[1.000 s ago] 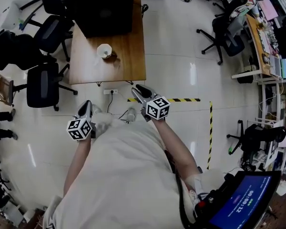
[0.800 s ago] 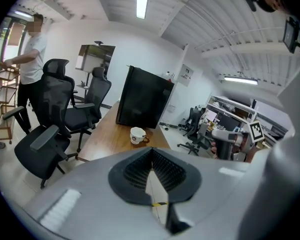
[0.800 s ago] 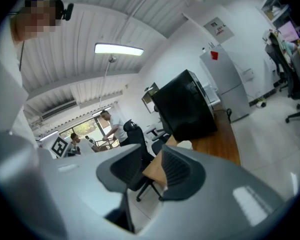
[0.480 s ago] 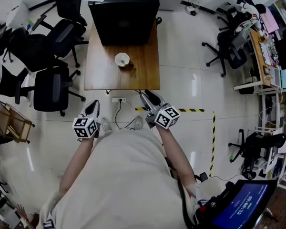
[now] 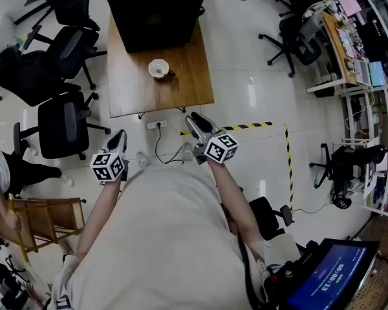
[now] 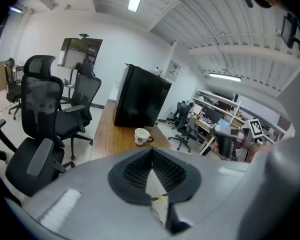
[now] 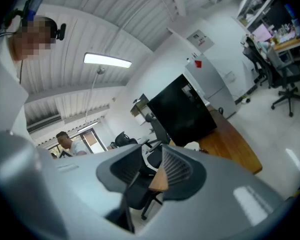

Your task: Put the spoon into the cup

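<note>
A white cup [image 5: 158, 68] stands near the middle of a wooden table [image 5: 187, 76], well ahead of both grippers. A small dark thing [image 5: 171, 75] touches the cup's right side; it is too small to tell whether it is the spoon or the handle. My left gripper [image 5: 118, 137] hangs over the floor short of the table's near edge, its jaws shut and empty. The left gripper view shows the cup [image 6: 141, 136] beyond its tips. My right gripper [image 5: 194, 121] is also short of the table, jaws a little apart with nothing seen between them; the cup [image 7: 192, 146] peeks above them.
A big black box [image 5: 156, 8] fills the table's far end. Office chairs [image 5: 61, 123] stand left of the table. A socket strip and cable [image 5: 156, 134] lie on the floor by the near edge, beside yellow-black tape [image 5: 252, 126]. Desks and chairs [image 5: 297, 34] stand at right.
The person has stepped on across the floor near the table and both grippers have travelled along in front of the body. Their jaws look the same.
</note>
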`<act>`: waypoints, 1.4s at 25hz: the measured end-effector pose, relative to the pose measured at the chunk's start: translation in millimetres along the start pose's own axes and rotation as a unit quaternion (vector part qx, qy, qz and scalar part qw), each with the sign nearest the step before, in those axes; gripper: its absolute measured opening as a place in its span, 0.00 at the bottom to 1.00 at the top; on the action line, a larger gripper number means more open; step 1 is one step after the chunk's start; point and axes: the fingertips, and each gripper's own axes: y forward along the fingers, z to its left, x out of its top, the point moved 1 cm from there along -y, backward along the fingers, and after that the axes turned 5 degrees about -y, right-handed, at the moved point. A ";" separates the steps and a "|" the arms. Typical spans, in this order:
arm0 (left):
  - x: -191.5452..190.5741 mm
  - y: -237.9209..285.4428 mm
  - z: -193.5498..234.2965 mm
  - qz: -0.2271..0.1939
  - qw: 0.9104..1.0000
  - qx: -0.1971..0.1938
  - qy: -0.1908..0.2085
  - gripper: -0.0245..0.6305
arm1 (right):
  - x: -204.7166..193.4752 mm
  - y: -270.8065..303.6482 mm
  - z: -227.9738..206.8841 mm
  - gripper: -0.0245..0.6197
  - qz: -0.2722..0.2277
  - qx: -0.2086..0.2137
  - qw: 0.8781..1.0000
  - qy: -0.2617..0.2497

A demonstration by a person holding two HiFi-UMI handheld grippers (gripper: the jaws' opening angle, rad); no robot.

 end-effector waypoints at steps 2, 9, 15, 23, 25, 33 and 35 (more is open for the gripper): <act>-0.1 1.6 2.2 0.005 1.000 -0.006 0.002 0.00 | -2.1 -3.2 0.9 0.22 -0.001 -0.012 1.000 -0.007; 2.9 21.1 -9.0 0.022 0.999 -0.031 0.014 0.00 | 4.4 -15.1 -7.8 0.20 -0.014 -0.047 0.998 -0.028; 11.6 38.2 -23.8 0.022 0.999 -0.043 0.021 0.00 | 9.2 -22.9 -28.6 0.21 -0.011 -0.072 0.997 -0.038; 13.9 47.8 -17.4 0.028 0.999 -0.038 0.022 0.00 | 5.3 -9.1 -43.5 0.21 0.011 -0.081 0.995 -0.059; 17.4 51.0 -19.3 0.023 0.999 -0.039 0.022 0.00 | 9.0 -8.5 -47.3 0.21 0.011 -0.082 0.995 -0.063; 15.3 46.4 -24.0 0.010 1.000 -0.018 0.023 0.00 | 5.0 -3.3 -49.6 0.21 0.020 -0.052 0.997 -0.062; 13.1 56.9 -33.1 0.011 0.999 -0.023 0.024 0.00 | 6.6 -11.8 -61.0 0.20 0.023 -0.061 0.995 -0.069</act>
